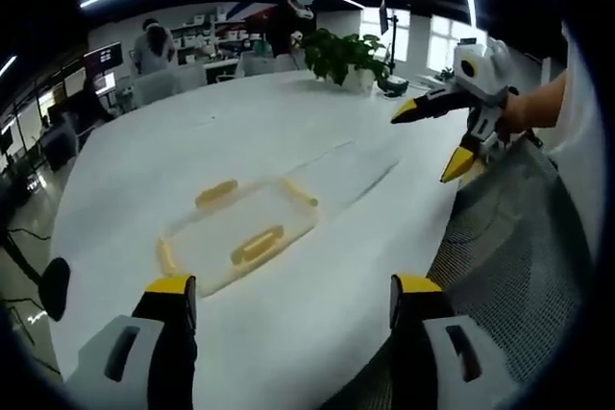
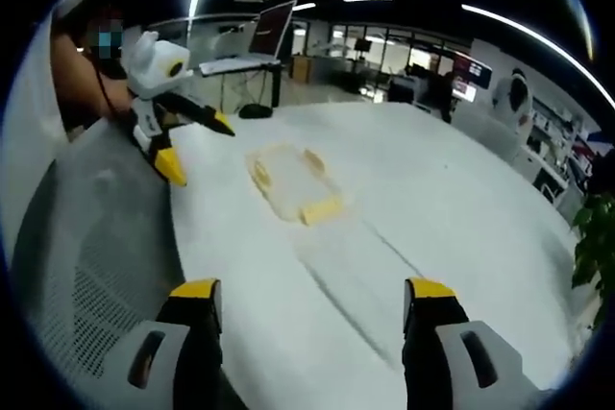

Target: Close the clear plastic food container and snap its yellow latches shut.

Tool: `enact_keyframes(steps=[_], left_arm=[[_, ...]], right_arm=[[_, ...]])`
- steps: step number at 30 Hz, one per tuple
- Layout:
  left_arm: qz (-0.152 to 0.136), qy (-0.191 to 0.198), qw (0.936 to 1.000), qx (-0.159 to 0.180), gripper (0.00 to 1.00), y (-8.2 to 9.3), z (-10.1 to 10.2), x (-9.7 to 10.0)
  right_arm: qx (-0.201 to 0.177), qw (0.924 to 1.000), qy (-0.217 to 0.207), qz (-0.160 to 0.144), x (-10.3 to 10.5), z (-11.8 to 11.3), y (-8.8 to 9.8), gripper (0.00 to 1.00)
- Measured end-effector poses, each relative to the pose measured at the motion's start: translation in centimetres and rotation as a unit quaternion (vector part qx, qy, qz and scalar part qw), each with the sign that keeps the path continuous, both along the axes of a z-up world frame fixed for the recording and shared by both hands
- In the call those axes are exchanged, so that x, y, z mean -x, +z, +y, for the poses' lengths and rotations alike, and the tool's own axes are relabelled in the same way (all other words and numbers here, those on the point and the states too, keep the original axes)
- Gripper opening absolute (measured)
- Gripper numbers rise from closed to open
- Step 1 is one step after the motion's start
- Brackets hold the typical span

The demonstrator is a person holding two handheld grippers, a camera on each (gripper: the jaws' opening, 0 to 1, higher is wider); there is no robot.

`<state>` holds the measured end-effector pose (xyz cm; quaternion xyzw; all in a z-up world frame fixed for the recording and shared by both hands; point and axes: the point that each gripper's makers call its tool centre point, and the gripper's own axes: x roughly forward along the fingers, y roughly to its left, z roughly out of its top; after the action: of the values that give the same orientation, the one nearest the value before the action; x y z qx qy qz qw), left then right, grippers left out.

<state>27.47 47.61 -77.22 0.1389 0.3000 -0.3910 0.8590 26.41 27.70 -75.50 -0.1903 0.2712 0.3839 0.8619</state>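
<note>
The clear plastic container [image 1: 235, 228] lies open on the white table [image 1: 221, 132], with yellow latches [image 1: 257, 244] on its sides. Its clear lid [image 1: 346, 172] rests flat on the table beside it, faint and hard to outline. My left gripper [image 1: 293, 292] is open and hangs short of the container, nothing between its jaws. My right gripper [image 1: 426, 146] is open too, held in the air at the table's edge by a hand. In the right gripper view the container [image 2: 286, 182] and lid [image 2: 356, 271] lie ahead of my right gripper [image 2: 313, 293], with the left gripper [image 2: 201, 153] off to the side.
A grey mesh chair back [image 1: 519, 256] stands at the table's near edge, also seen as the chair [image 2: 91, 237]. A potted plant [image 1: 341, 53] stands at the table's far end. A laptop on a stand [image 2: 269, 31] and a person at desks [image 1: 154, 45] are further off.
</note>
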Motion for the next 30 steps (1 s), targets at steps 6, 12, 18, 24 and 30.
enact_keyframes(steps=[6,12,18,24,30], left_arm=[[0.0,-0.009,0.9999,-0.007,0.82,-0.1,-0.1,-0.4],[0.002,-0.01,0.9999,-0.01,0.82,-0.3,0.0,-1.0],[0.004,-0.008,0.9999,-0.011,0.81,-0.5,0.1,-1.6],[0.003,-0.009,0.9999,-0.014,0.81,-0.6,0.3,-2.3],[0.002,-0.011,0.9998,-0.017,0.81,-0.6,0.5,-2.8]], right_arm=[[0.003,0.9999,0.01,0.002,-0.5,0.4,-0.2,0.76],[0.009,0.9998,0.018,0.007,-0.9,0.7,-0.5,0.73],[0.011,0.9996,0.026,0.011,-1.5,1.0,-0.6,0.7],[0.014,0.9993,0.032,0.011,-2.2,1.4,-0.7,0.69],[0.015,0.9991,0.039,0.011,-2.7,1.8,-0.8,0.69]])
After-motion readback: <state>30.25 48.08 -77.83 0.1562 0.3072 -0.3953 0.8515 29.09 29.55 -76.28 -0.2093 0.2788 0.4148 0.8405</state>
